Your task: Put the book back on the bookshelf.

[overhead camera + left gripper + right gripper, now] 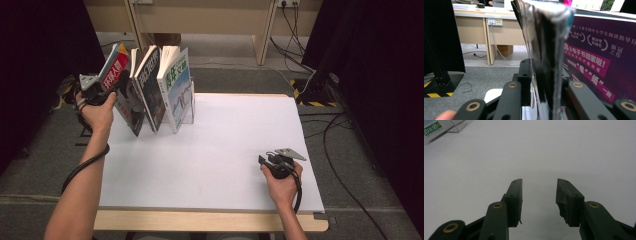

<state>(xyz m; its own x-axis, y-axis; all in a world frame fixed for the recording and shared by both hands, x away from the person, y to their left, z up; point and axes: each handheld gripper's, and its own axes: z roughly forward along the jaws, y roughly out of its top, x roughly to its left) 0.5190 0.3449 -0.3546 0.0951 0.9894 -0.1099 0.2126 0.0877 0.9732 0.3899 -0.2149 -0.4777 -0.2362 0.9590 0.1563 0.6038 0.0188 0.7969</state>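
Observation:
A row of books leans left at the rear left of the white table (225, 150). The leftmost has a red cover (116, 65); its silvery page edge (549, 50) stands between the jaws of my left gripper (112, 87) (546, 75). The jaws flank the book loosely, the left pad close to the cover, so this gripper is open. A purple cover (599, 50) of the neighbouring book lies just right of it. My right gripper (261, 161) (539, 192) rests low over the table's front right, open, with bare tabletop between its jaws.
A dark-covered book (150, 80) and a pale blue one (179, 90) lean against a clear stand (191, 107) (457, 126). Beyond the table are a wooden desk (474, 30), black curtains and floor cables (330, 130).

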